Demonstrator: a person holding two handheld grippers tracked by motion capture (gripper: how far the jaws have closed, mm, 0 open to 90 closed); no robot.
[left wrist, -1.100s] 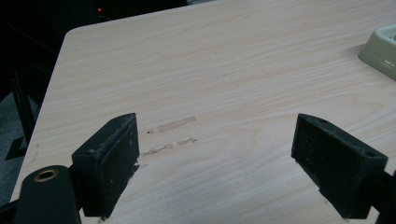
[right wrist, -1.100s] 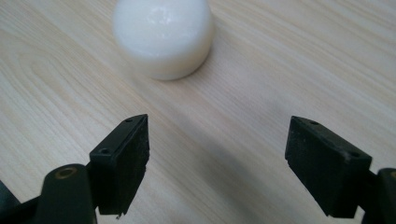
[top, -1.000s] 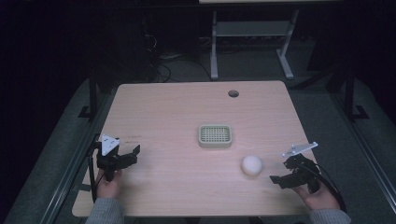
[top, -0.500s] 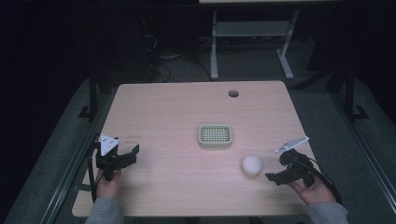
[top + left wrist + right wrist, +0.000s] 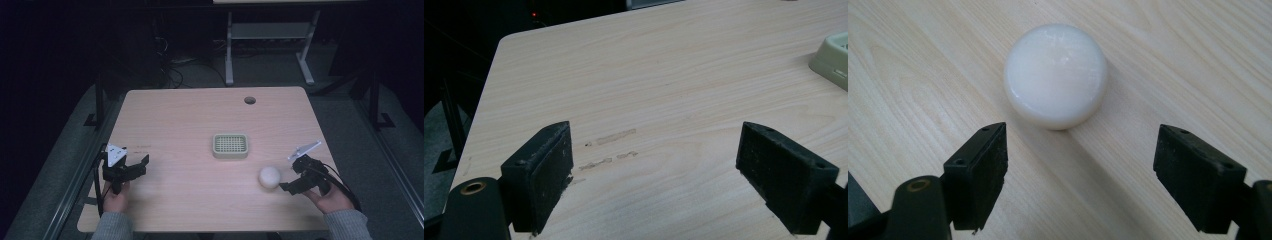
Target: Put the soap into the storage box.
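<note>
Over the last second you have slid your right tongs (image 5: pixel 286 187) leftward across the worktop (image 5: pixel 200 120) toward the white round soap (image 5: pixel 270 177), so their spread jaws now sit just short of it, apart from it.

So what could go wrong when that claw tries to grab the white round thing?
The white round soap looks smooth and domed, so the right gripper, open and just short of it, might squeeze it and have it slip out. A nudge from one jaw could also slide it across the table toward the small tray or the near edge.
</note>
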